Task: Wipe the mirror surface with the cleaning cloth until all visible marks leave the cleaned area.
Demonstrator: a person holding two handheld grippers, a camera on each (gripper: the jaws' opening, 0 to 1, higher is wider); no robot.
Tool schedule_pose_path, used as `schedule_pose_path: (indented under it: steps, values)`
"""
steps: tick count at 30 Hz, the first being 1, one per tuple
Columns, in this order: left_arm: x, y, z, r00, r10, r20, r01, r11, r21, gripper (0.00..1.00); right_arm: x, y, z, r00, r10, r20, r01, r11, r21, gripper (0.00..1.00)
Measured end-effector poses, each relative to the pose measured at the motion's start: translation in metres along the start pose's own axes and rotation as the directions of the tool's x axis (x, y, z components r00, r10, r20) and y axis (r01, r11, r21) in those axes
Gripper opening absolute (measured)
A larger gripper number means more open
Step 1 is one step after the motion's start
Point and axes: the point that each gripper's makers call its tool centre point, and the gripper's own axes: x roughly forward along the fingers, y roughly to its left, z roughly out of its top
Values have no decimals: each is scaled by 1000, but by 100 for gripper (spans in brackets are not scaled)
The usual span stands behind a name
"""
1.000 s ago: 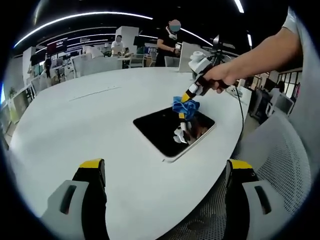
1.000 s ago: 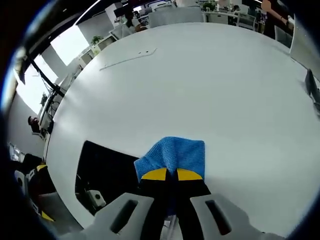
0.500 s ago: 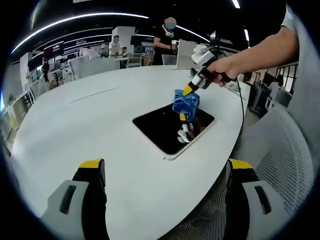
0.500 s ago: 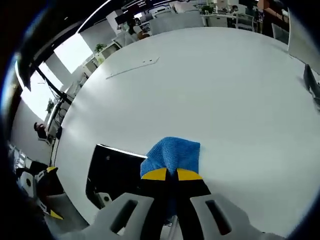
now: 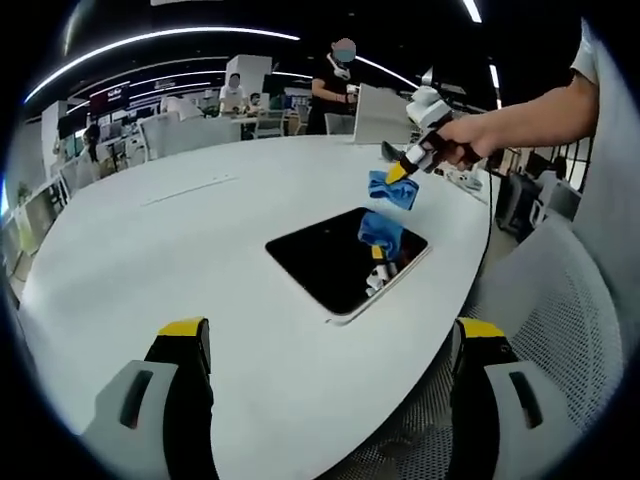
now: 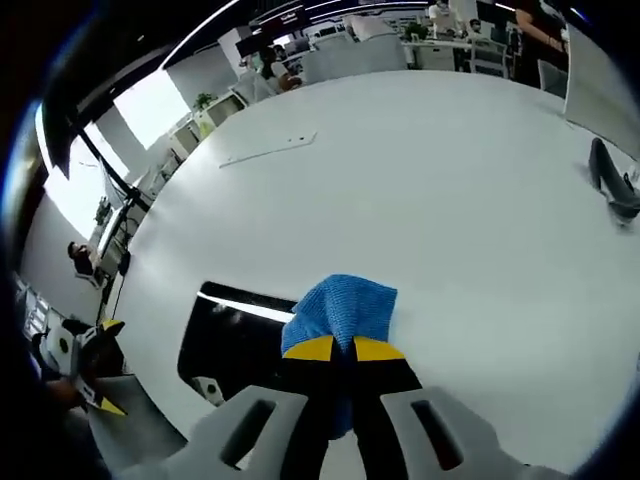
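while the left gripper (image 5: pixel 320 345) hangs with its two jaws spread wide over the white table (image 5: pixel 180 240), the right gripper (image 6: pixel 343 348) pinches one blue cloth (image 6: pixel 342 312) between closed jaws, lifted clear above one dark mirror (image 5: pixel 345 258) lying flat near the table's edge, the cloth reflected in the glass.

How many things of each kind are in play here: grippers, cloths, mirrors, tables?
Grippers: 2, left and right
Cloths: 1, blue cloth, in the right gripper's shut jaws
Mirrors: 1, mirror, flat on the table
Tables: 1, white table
Total: 5
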Motion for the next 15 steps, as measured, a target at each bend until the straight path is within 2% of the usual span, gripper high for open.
schedule_pose_path:
  steps: [2, 6, 15]
  values:
    - [1, -3, -3, 1000, -10, -17, 10, 1000, 0, 99, -6, -5, -2, 1000, -5, 2, 5, 1000, 9, 0]
    - [1, -3, -2, 1000, -13, -10, 14, 1000, 4, 99, -18, -22, -5, 1000, -22, 10, 22, 999, 29, 0]
    - [1, -3, -4, 1000, -12, -17, 13, 1000, 9, 99, -30, -37, -12, 999, -40, 7, 39, 998, 45, 0]
